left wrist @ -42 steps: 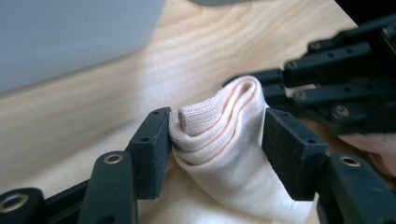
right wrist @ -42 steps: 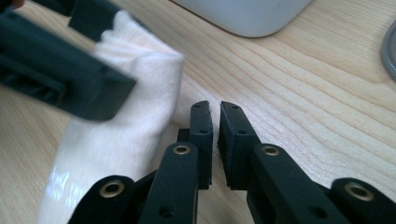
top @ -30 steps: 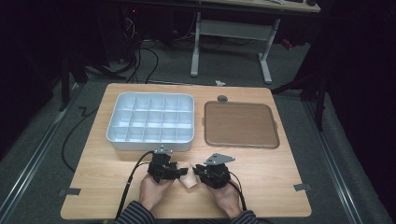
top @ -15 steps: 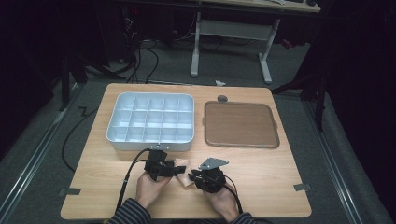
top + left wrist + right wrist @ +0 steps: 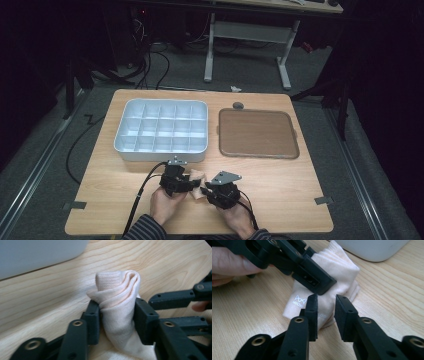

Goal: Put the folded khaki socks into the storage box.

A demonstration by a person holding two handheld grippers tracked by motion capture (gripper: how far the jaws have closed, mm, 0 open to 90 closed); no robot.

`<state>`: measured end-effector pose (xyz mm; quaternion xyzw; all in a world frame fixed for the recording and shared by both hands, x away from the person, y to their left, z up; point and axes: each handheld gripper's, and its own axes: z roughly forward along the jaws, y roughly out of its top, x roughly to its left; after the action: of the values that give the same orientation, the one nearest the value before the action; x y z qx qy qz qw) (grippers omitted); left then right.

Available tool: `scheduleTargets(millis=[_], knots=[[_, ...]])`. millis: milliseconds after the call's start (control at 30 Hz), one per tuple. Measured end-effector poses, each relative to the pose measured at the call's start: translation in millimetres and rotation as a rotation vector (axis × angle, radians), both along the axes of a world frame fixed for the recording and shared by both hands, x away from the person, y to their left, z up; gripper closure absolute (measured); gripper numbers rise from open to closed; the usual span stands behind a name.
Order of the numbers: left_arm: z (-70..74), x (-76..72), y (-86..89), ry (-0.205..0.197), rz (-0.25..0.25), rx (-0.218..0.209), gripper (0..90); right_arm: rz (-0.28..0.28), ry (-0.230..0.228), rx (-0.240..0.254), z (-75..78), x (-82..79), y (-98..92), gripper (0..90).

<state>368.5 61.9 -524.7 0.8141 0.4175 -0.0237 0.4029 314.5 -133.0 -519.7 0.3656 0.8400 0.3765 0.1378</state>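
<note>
Table (image 5: 280,190): one wooden top, under both my grippers.
Divided tray (image 5: 162,131): one pale tray, fifteen compartments as I count them, just ahead of my left gripper.
Brown mat (image 5: 258,133): one, ahead of my right gripper and well apart from it.
Dark round knob (image 5: 238,105): one small piece, beyond the mat's far edge.
Cloth (image 5: 117,305): one folded, cream-coloured knit piece, lying on the table between my two grippers; small white lettering shows on it in my right gripper view.
Left gripper (image 5: 116,317): one, my jaws clamped on a bunched fold of the cloth, pads pressed against it on both sides, the fold standing up past my jaw tips.
Right gripper (image 5: 325,315): one, jaws a narrow gap apart; they sit at the cloth's near edge, but I cannot tell whether any of it is caught in the gap.
</note>
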Motion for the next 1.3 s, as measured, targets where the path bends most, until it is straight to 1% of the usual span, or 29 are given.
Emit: scheduleTargets(millis=[33,67,100,133,200,267,300,333,367,400,433,467,500,533,567,600,633,700,767,800,867,933,967,1000,1133,1167,1233,1300], knots=[[-0.4,0.7,0.3,0.006,-0.001,-0.005,64.0,-0.002,-0.005,-0.001,0.9,-0.1,-1.2,68.4],[-0.5,1.1,1.0,0.013,-0.002,-0.011,65.3,-0.007,-0.015,0.027,4.4,-1.2,-7.4,64.6],[-0.5,1.1,1.0,0.013,-0.002,-0.011,65.8,-0.010,-0.017,0.037,5.3,-2.0,-9.3,63.3],[-0.3,0.8,1.0,0.011,-0.007,-0.014,66.3,-0.019,-0.030,0.051,7.7,-3.9,-14.5,61.4],[-0.2,1.1,1.6,0.016,-0.012,-0.017,67.2,-0.041,-0.043,0.055,9.0,-5.4,-22.5,57.7],[0.0,1.5,2.1,0.019,-0.021,-0.022,67.8,-0.073,-0.045,0.036,6.7,-4.8,-33.4,56.4],[0.1,1.7,2.5,0.020,-0.026,-0.023,68.1,-0.098,-0.038,0.020,3.9,-3.4,-41.0,55.9],[0.1,1.7,2.5,0.020,-0.026,-0.023,68.4,-0.098,-0.038,0.020,3.9,-3.4,-41.0,55.9],[0.1,2.1,3.2,0.023,-0.034,-0.027,68.4,-0.122,-0.032,0.007,1.8,-2.2,-46.8,55.2],[-0.2,3.2,4.6,0.036,-0.050,-0.040,69.0,-0.167,-0.039,-0.021,-0.9,-1.5,-58.5,54.5],[-0.2,3.2,4.6,0.036,-0.050,-0.040,69.4,-0.167,-0.039,-0.021,-0.9,-1.5,-58.5,54.5],[0.3,3.4,4.9,0.038,-0.053,-0.043,69.8,-0.185,-0.052,-0.033,-1.3,-1.6,-64.5,54.0],[1.7,3.6,5.8,0.037,-0.060,-0.047,70.1,-0.221,-0.070,-0.045,-1.5,-1.9,-76.5,52.7],[2.7,3.5,6.2,0.035,-0.062,-0.046,70.3,-0.241,-0.071,-0.045,-1.9,-1.7,-82.2,52.3],[2.7,3.5,6.2,0.035,-0.062,-0.046,70.5,-0.241,-0.071,-0.045,-1.9,-1.7,-82.2,52.3],[5.2,3.2,7.7,0.034,-0.067,-0.055,70.8,-0.273,-0.068,-0.044,-3.4,-0.5,-92.8,51.6],[6.0,3.3,8.7,0.034,-0.069,-0.064,70.9,-0.287,-0.067,-0.050,-4.0,-0.1,-97.0,51.5],[7.7,3.3,10.6,0.033,-0.069,-0.065,71.1,-0.297,-0.071,-0.055,-4.4,0.3,-99.7,51.2],[11.7,3.0,15.7,0.032,-0.069,-0.074,71.3,-0.334,-0.081,-0.080,-6.3,2.5,-109.5,50.3],[11.7,3.0,15.7,0.032,-0.069,-0.074,71.4,-0.334,-0.081,-0.080,-6.3,2.5,-109.5,50.3],[14.7,2.4,19.3,0.028,-0.069,-0.077,71.4,-0.357,-0.076,-0.080,-7.6,3.8,-114.3,49.8],[18.5,1.5,24.3,0.026,-0.070,-0.091,71.4,-0.374,-0.072,-0.085,-9.8,5.2,-116.9,48.9],[18.5,1.5,24.3,0.026,-0.070,-0.091,71.4,-0.375,-0.069,-0.095,-10.9,5.9,-117.3,48.2],[20.8,0.6,26.9,0.023,-0.067,-0.097,71.5,-0.373,-0.071,-0.094,-11.2,6.2,-117.4,47.4],[22.9,-0.5,30.6,0.020,-0.068,-0.102,71.4,-0.378,-0.068,-0.090,-11.3,7.0,-117.3,45.7],[23.7,-0.8,32.3,0.019,-0.070,-0.105,71.4,-0.380,-0.062,-0.084,-11.4,7.6,-118.2,44.9],[24.5,-1.2,33.8,0.019,-0.069,-0.108,71.4,-0.384,-0.034,-0.057,-11.5,10.0,-121.7,43.5],[25.5,-1.2,36.1,0.014,-0.068,-0.110,71.4,-0.383,-0.034,-0.058,-11.6,11.0,-121.9,42.8]])
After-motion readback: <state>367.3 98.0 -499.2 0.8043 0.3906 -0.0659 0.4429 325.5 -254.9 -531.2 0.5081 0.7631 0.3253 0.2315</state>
